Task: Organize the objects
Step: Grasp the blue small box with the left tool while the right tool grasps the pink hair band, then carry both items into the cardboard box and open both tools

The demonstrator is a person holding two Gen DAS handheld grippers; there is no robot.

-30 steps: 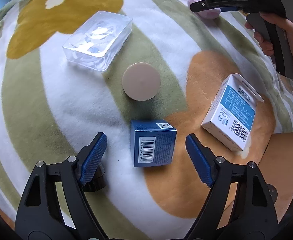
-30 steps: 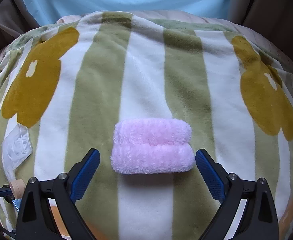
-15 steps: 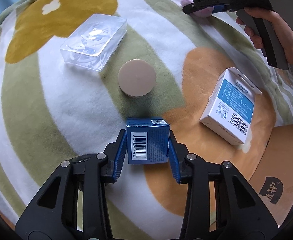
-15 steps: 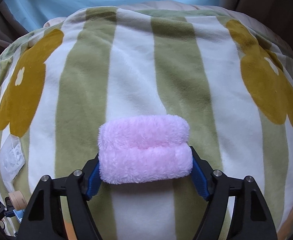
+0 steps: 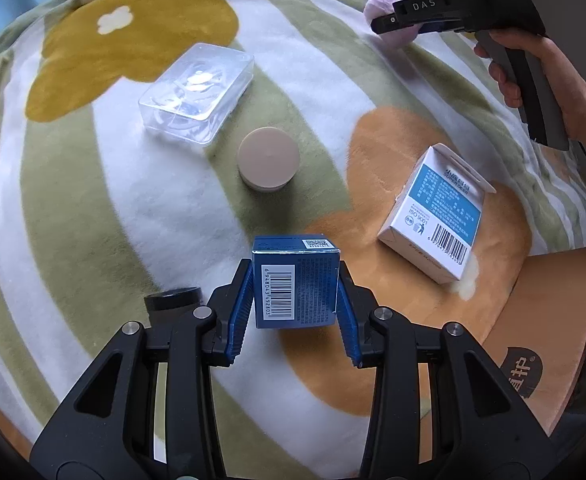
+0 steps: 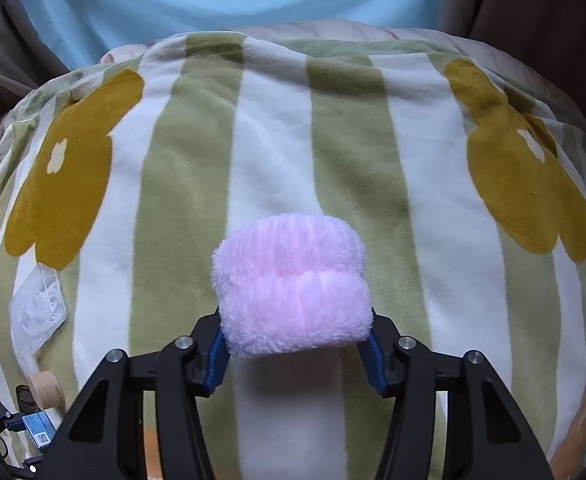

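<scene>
A small dark blue box with a barcode label sits between the blue pads of my left gripper, which is shut on it and holds it just above the striped flower blanket. In the right wrist view a pink fluffy roll is squeezed between the pads of my right gripper, whose jaws are closing on it. The pads press into its sides. From the left wrist view, that roll shows at the far right, behind the right tool held by a hand.
On the blanket lie a clear plastic case, a beige round jar and a white and blue carton. A small black cylinder stands by my left finger. An orange-brown surface borders the blanket at the right.
My left jaws came together on the blue box, and it has risen slightly. My right jaws closed in on the pink roll, squeezing it narrower.
</scene>
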